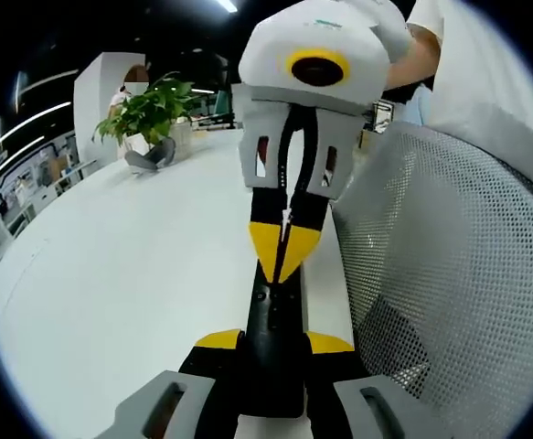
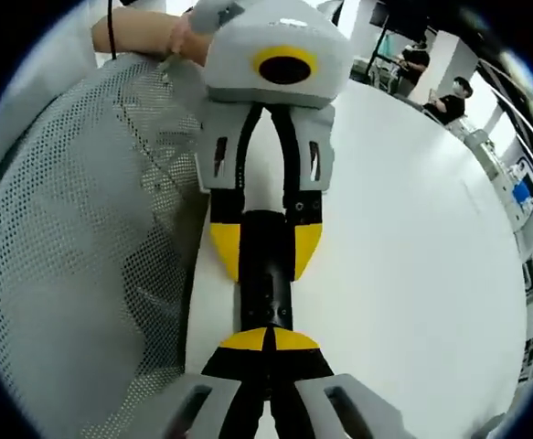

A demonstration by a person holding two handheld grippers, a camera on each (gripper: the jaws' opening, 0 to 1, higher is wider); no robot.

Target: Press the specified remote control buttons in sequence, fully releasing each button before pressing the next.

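A slim black remote control (image 1: 273,315) lies lengthwise over the white table (image 1: 129,274), near its edge. My left gripper (image 1: 275,343) is shut on the remote's near end, a yellow pad on each side of it. Facing it, my right gripper (image 1: 284,249) has its yellow tips pressed together, and they rest on the remote's top face. In the right gripper view, my right gripper (image 2: 271,340) is shut, tips touching the remote control (image 2: 266,288). Beyond it, the left gripper (image 2: 266,247) clamps the remote's far end from both sides.
A grey mesh chair back (image 1: 458,274) (image 2: 74,256) stands close against the table edge beside the remote. A potted plant (image 1: 152,110) sits at the table's far end. People (image 2: 449,101) sit beyond the table (image 2: 412,274). A hand (image 2: 170,37) holds the left gripper.
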